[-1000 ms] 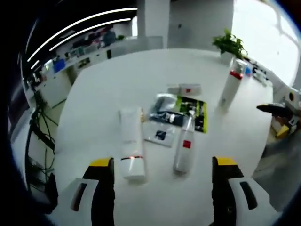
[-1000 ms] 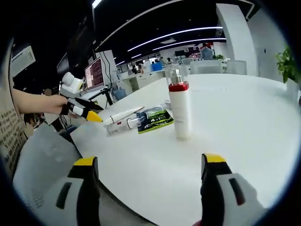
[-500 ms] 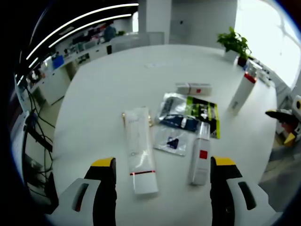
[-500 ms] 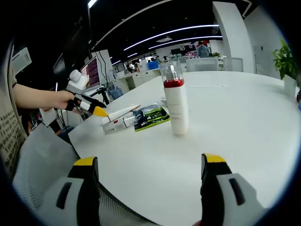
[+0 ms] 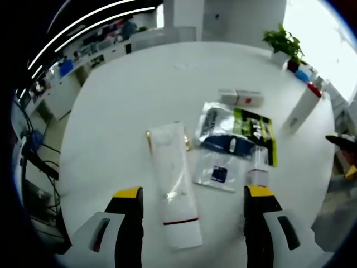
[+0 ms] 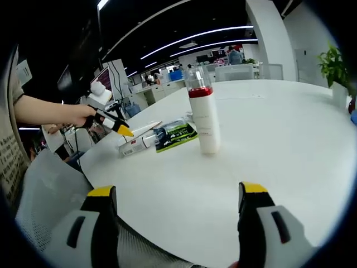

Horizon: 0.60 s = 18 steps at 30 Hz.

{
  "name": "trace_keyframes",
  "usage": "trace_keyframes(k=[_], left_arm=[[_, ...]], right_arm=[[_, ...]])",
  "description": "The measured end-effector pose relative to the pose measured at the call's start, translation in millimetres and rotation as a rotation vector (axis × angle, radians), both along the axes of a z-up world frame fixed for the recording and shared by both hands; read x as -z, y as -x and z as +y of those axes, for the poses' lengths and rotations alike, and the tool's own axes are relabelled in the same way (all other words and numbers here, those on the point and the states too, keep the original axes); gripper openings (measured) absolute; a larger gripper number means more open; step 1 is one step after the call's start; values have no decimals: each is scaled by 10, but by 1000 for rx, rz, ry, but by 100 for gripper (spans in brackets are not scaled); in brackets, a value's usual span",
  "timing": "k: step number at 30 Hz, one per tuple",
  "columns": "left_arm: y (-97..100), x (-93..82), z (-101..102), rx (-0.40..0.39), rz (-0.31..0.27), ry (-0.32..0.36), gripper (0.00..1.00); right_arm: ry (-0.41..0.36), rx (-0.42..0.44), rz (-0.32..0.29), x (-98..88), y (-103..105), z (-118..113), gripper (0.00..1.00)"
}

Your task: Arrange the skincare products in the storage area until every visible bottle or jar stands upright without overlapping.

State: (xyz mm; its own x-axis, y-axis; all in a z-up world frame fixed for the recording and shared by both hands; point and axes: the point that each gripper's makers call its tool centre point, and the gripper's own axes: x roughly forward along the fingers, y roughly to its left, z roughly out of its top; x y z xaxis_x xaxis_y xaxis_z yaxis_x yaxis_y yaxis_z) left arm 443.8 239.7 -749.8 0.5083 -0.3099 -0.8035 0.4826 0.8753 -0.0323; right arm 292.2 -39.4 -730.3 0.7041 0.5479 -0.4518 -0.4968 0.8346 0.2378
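Observation:
A white tube [image 5: 173,184] with a red band lies flat on the round white table [image 5: 111,111], between the jaws of my open left gripper [image 5: 192,207]. Beside it lies a white bottle [image 5: 257,167] with a red label, its lower end hidden behind the right jaw. A tall white bottle with a red collar [image 5: 304,109] [image 6: 203,117] stands upright farther off. A small white and red box [image 5: 242,97] lies flat. My right gripper [image 6: 178,192] hangs open over the table edge, holding nothing. In the right gripper view the left gripper [image 6: 114,125] hovers over the tube [image 6: 146,128] and the lying bottle [image 6: 134,146].
A green and black packet [image 5: 245,131] [image 6: 175,135] and a clear packet [image 5: 217,170] lie flat between the products. A potted plant [image 5: 281,44] [image 6: 334,67] stands at the table's far edge. A mesh chair back [image 6: 50,190] sits near the right gripper. A person's hand [image 6: 72,114] holds the left gripper.
The left gripper has moved in closer above the lying tube and bottle, which now sit between and under its jaws. The right gripper has stayed open and barely shifted.

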Motion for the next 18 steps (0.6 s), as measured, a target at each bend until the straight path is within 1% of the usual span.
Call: trace_keyframes(k=[9, 18], left_arm=[[-136, 67, 28, 12, 41, -49, 53], [-252, 150, 51, 36, 90, -100, 46]], right_arm=[[-2, 26, 12, 36, 20, -20, 90], [-3, 49, 29, 104, 53, -69, 90]])
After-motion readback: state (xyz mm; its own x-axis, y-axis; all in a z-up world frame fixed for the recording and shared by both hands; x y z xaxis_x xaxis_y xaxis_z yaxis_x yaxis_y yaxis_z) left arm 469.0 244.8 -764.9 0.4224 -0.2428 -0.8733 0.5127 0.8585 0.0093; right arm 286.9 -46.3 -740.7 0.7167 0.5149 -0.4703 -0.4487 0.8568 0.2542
